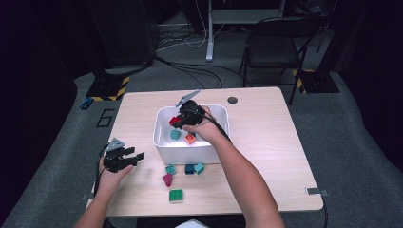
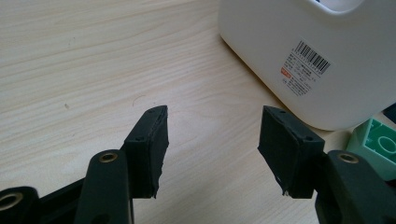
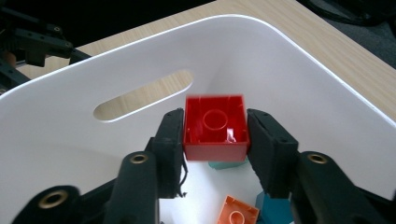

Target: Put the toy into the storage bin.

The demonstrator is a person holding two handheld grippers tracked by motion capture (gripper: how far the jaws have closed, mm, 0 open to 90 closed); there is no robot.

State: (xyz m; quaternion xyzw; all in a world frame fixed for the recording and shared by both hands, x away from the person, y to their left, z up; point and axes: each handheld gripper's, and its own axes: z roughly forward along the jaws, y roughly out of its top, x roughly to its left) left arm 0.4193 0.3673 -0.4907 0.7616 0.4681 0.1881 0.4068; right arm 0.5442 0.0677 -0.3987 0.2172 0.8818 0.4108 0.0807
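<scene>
Probably a lab or studio: dark surroundings, floor cables (image 1: pixel 190 71), hazard-taped stand bases (image 1: pixel 108 89) at upper left, folding chair (image 1: pixel 273 47).

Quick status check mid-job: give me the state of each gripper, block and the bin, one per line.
right gripper: over the bin, red block between its jaws
red block: hollow side facing the camera, above the bin floor
left gripper: open, empty, over bare table
white bin: upright, holding an orange block and a teal block
green block: loose on the table, studs up
magenta block: loose on the table
</scene>
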